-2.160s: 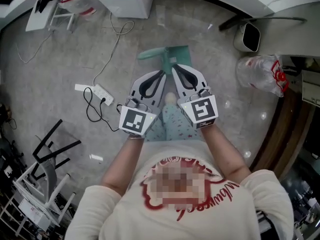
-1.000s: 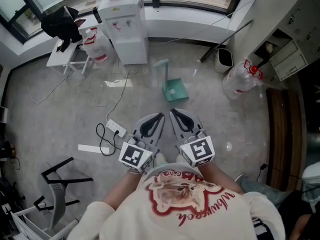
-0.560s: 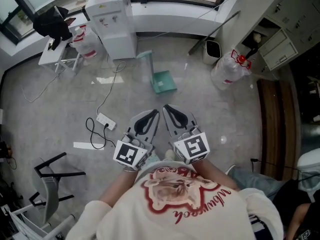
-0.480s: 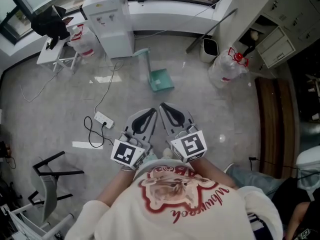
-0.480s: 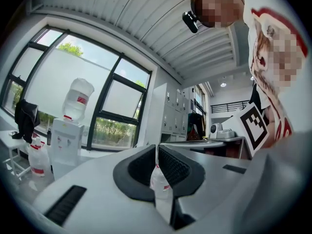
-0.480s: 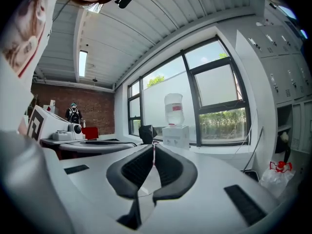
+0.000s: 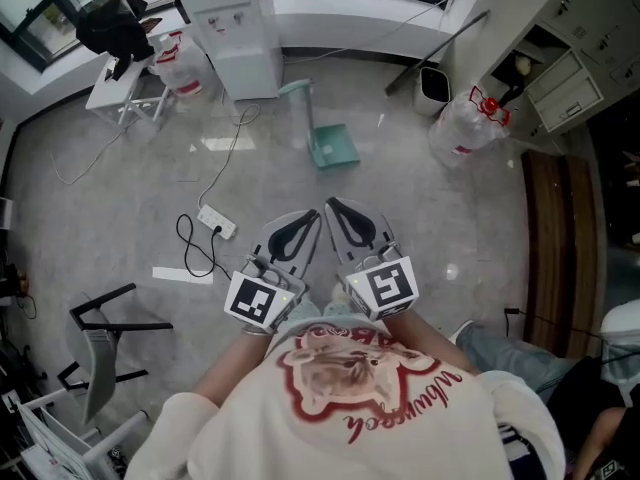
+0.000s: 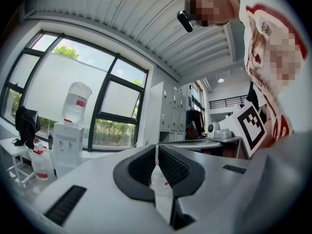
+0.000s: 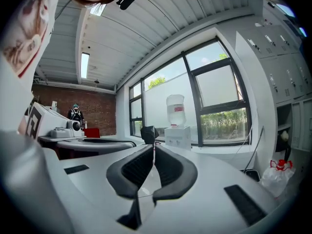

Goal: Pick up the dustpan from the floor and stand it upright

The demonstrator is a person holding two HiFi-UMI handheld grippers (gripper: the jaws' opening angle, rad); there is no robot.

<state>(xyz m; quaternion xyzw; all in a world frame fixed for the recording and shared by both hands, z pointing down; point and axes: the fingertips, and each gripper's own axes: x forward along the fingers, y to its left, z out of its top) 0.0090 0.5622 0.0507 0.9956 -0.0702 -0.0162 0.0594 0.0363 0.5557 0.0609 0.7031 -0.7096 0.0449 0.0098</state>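
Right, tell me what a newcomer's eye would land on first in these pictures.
First come the two tools held side by side low in the head view: the left tool and the right tool, both shut and empty. Next is the teal dustpan on the grey floor ahead of them, clear of both. The white water dispenser stands out at the upper left.

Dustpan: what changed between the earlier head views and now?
The person has drawn back, so the left tongs and right tongs, earlier right at the dustpan, now sit well short of it. Unchanged over the last second: the dustpan stands upright near the water dispenser, and both tongs are shut and empty.
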